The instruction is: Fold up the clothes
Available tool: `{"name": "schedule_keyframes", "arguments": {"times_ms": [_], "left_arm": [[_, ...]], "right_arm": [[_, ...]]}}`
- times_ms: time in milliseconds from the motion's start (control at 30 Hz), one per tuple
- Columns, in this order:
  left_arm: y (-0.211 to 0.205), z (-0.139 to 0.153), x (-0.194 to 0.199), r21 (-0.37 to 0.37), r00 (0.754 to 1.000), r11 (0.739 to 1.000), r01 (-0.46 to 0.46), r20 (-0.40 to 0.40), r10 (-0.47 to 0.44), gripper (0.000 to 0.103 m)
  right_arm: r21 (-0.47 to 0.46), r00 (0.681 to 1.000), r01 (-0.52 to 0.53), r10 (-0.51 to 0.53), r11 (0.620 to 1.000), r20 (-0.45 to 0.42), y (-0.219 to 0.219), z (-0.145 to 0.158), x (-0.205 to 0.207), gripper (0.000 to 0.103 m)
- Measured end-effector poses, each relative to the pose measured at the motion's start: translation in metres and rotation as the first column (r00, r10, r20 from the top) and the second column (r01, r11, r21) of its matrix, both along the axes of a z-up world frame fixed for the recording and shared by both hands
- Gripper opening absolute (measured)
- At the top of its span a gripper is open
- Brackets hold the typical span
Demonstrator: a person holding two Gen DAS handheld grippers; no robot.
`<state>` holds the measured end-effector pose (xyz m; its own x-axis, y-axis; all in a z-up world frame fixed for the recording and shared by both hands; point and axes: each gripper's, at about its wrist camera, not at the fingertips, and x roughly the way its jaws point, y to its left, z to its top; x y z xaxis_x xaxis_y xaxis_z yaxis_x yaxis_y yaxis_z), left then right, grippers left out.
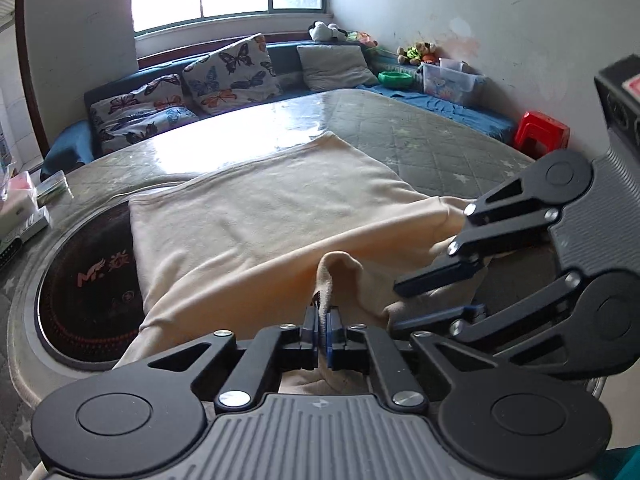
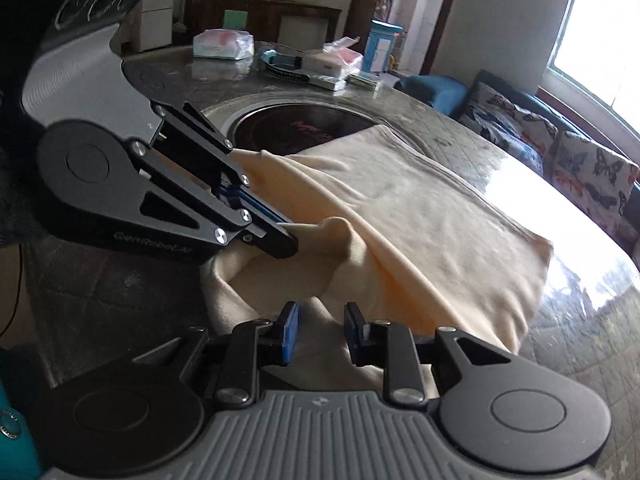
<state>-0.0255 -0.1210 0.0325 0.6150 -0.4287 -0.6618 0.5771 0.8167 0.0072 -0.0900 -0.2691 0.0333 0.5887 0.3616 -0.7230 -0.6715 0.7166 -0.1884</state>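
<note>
Table (image 1: 420, 152) with quilted star-print cover under glossy film, ahead of both sets of jaws; one cream garment (image 1: 260, 208) lies on it, partly folded, long axis running away from the left jaws toward the far edge, near end bunched and lifted; in the right view it runs from the jaws out toward the upper right. One round black hob (image 1: 88, 280) set in the table, left of the left jaws, partly under the cloth; red lettering on it starts "MF", rest unreadable. Left gripper (image 1: 323, 322) clenched on a raised fold of the garment, blue pads pinching cloth; its side reads "GenRobot.AI" in the right view (image 2: 276, 236). Right gripper (image 2: 321, 330) released, pads apart, cloth lying between and under them, not pinched; it sits just right of the left jaws (image 1: 436, 300). Three butterfly pillows (image 1: 232, 76) far beyond; one red stool (image 1: 542, 136) off far right.
</note>
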Motion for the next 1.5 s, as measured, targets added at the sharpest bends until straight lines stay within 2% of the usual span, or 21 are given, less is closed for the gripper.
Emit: {"name": "schedule_keyframes", "arguments": {"times_ms": [67,100,333,433,533,667,733,867,967,1033,1167,1333,1433,1500], "left_arm": [[0.003,0.003,-0.004,-0.004,1.0,1.0,0.001,0.017,0.0,0.003],[0.005,0.005,-0.006,-0.006,1.0,1.0,0.001,0.025,-0.001,0.003],[0.02,0.017,-0.035,-0.029,0.996,0.998,0.053,0.075,-0.05,0.003],[0.023,0.013,-0.052,0.001,0.991,0.995,0.097,0.094,-0.097,0.003],[0.023,0.006,-0.066,0.044,0.984,0.989,0.143,0.097,-0.147,0.003],[0.021,-0.006,-0.071,0.091,0.982,0.981,0.174,0.06,-0.179,0.003],[0.026,-0.002,-0.07,0.081,0.981,0.98,0.18,0.056,-0.184,0.004],[0.034,0.017,-0.061,0.042,0.983,0.987,0.154,0.098,-0.158,0.006],[0.028,0.027,-0.042,-0.005,0.99,0.995,0.096,0.108,-0.095,0.006],[0.017,0.028,-0.029,-0.046,0.994,0.996,0.076,0.083,-0.072,0.006],[-0.015,0.018,-0.012,-0.086,0.995,0.993,0.082,0.057,-0.078,0.006],[-0.05,-0.005,-0.003,-0.076,0.99,0.988,0.137,0.0,-0.138,0.007],[-0.062,-0.012,-0.01,-0.04,0.985,0.984,0.174,0.012,-0.174,0.007],[-0.066,-0.012,-0.015,-0.037,0.982,0.981,0.19,0.021,-0.19,0.007]], "right_arm": [[-0.005,1.0,-0.001,0.001,1.0,0.012,0.001,-0.001,-0.002,0.008],[-0.005,1.0,0.002,-0.002,1.0,0.012,0.0,0.0,-0.003,0.004],[0.042,0.998,0.0,-0.002,0.999,0.058,-0.022,0.029,-0.033,0.003],[0.054,0.999,-0.006,0.004,0.998,0.033,-0.034,0.041,-0.05,0.003],[0.026,0.999,-0.037,0.037,0.999,0.004,-0.036,0.04,-0.067,0.003],[0.005,0.998,-0.049,0.049,0.999,-0.051,-0.034,0.027,-0.074,0.003],[0.012,0.997,-0.046,0.047,0.999,-0.067,-0.036,0.028,-0.075,0.004],[0.041,1.0,0.006,-0.005,0.999,-0.028,-0.049,0.042,-0.07,0.006],[0.044,0.996,0.09,-0.091,0.995,0.007,-0.055,0.044,-0.055,0.006],[0.048,0.989,0.145,-0.144,0.988,-0.013,-0.057,0.037,-0.039,0.007],[0.036,0.981,0.184,-0.182,0.982,-0.063,-0.059,0.016,-0.025,0.008],[0.0,0.979,0.193,-0.192,0.981,-0.064,-0.069,0.008,-0.044,0.009],[0.033,0.97,0.236,-0.233,0.971,-0.071,-0.082,0.015,-0.053,0.012],[0.074,0.954,0.298,-0.293,0.952,-0.065,-0.099,0.021,-0.06,0.016]]}}
